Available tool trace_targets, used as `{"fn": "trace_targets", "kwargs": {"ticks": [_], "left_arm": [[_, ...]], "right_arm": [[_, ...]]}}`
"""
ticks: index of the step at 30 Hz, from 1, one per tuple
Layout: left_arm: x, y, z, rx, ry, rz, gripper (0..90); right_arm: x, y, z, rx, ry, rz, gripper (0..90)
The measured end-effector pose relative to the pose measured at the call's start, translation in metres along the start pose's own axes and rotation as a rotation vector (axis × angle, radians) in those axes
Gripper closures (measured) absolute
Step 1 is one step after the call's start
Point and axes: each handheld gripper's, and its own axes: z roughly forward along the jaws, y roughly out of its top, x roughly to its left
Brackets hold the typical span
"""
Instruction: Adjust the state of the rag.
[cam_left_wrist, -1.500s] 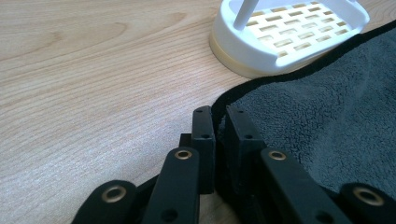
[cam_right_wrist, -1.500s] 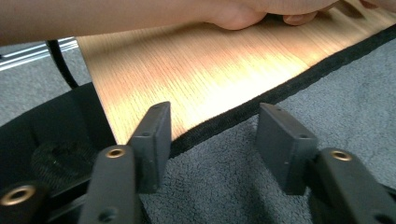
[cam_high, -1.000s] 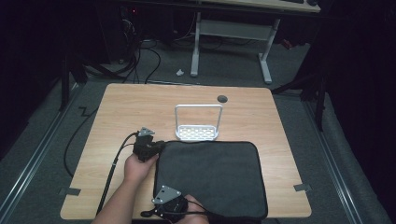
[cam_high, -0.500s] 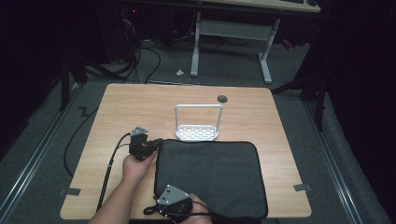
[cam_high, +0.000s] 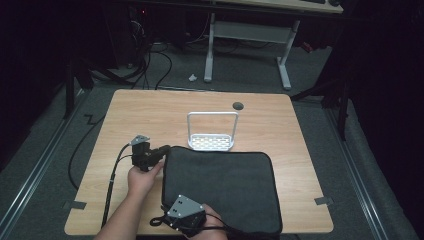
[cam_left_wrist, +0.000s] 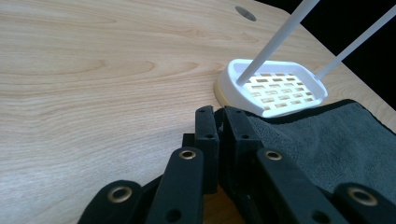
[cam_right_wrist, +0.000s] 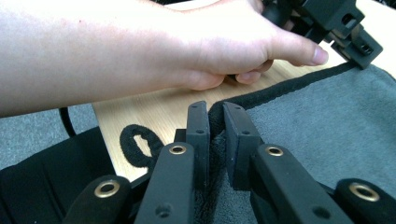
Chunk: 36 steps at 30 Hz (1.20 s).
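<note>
A dark grey towel (cam_high: 225, 187) lies flat on the near half of the wooden table (cam_high: 150, 115). My left gripper (cam_high: 164, 149) is at the towel's far left corner, and in the left gripper view my left gripper (cam_left_wrist: 219, 119) is shut on the towel's (cam_left_wrist: 336, 140) black edge. My right gripper (cam_high: 175, 202) is at the towel's near left corner. In the right gripper view my right gripper (cam_right_wrist: 215, 114) is shut on the towel's (cam_right_wrist: 327, 121) hem, beside a small black loop (cam_right_wrist: 135, 142). The person's left hand (cam_right_wrist: 187, 42) and the left gripper (cam_right_wrist: 362, 58) show beyond it.
A white slotted rack (cam_high: 211, 135) with a tall hoop handle stands just beyond the towel's far edge, close to my left gripper's jaws as the rack (cam_left_wrist: 271, 88). A round cable hole (cam_high: 238, 105) sits at the table's back. Cables trail off the table's left side.
My left gripper has shifted slightly left at the towel's far corner. My right gripper has risen a little at the near corner. The towel's outline is about the same.
</note>
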Motion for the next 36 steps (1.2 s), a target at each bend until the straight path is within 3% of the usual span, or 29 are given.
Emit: {"fn": "trace_targets", "kwargs": {"ticks": [10, 17, 18, 19, 23, 30, 36], "left_arm": [[0.019, -0.005, -0.021, 0.017, 0.015, 0.001, 84.9], [0.045, -0.003, -0.060, -0.022, 0.065, -0.037, 84.9], [0.045, -0.003, -0.060, -0.022, 0.065, -0.037, 84.9], [0.050, -0.001, -0.071, -0.031, 0.084, -0.041, 85.0], [0.058, 0.003, -0.092, -0.047, 0.114, -0.042, 85.1], [0.052, 0.009, -0.093, -0.070, 0.106, -0.041, 85.2], [0.022, 0.013, -0.063, -0.051, 0.070, -0.014, 85.2]], "right_arm": [[0.013, 0.011, 0.014, 0.007, 0.038, -0.026, 82.2], [0.032, 0.029, 0.033, -0.003, 0.078, -0.061, 82.2], [0.032, 0.029, 0.033, -0.003, 0.078, -0.061, 82.2], [0.039, 0.036, 0.037, -0.012, 0.091, -0.071, 82.2], [0.049, 0.048, 0.044, -0.028, 0.111, -0.089, 82.2], [0.049, 0.054, 0.040, -0.055, 0.101, -0.096, 82.2], [0.033, 0.040, 0.016, -0.062, 0.050, -0.085, 82.2]]}}
